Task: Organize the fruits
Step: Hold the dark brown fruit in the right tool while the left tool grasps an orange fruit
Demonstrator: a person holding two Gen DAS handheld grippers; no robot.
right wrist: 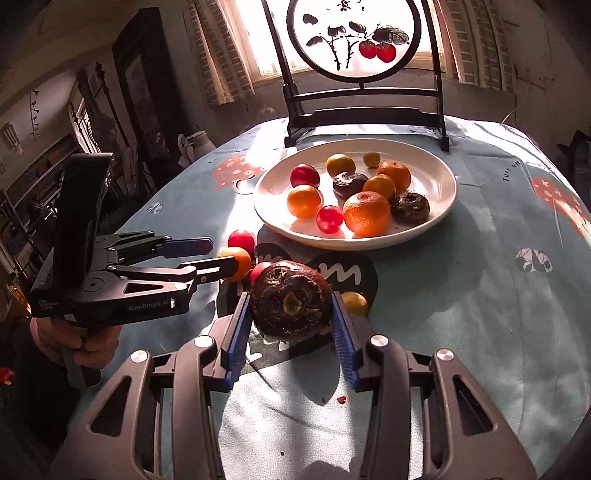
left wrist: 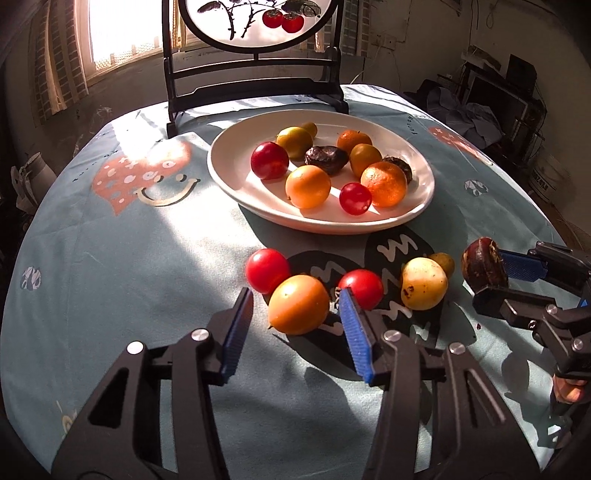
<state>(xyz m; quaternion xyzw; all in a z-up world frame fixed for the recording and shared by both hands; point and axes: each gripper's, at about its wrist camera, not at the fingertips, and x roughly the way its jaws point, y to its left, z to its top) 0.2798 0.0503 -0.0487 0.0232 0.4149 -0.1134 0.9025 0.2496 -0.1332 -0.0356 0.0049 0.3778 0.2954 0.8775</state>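
Observation:
A white plate (left wrist: 229,177) (right wrist: 443,192) holds several fruits: red, orange, green-yellow and dark brown ones. Loose on the cloth in front of it lie an orange fruit (left wrist: 298,304), two red fruits (left wrist: 266,270) (left wrist: 364,286), a pale yellow fruit (left wrist: 424,283) and a small green-yellow one (left wrist: 443,261). My left gripper (left wrist: 295,308) (right wrist: 216,254) is open with its jaws on either side of the orange fruit (right wrist: 240,260). My right gripper (right wrist: 291,301) (left wrist: 491,271) is shut on a dark brown fruit (right wrist: 291,300) (left wrist: 484,266), held above the cloth.
A black wooden stand with a round painted screen (left wrist: 255,22) (right wrist: 354,37) stands behind the plate. The table wears a light blue patterned cloth (left wrist: 129,258) (right wrist: 480,295). Room clutter lies beyond the table's edges.

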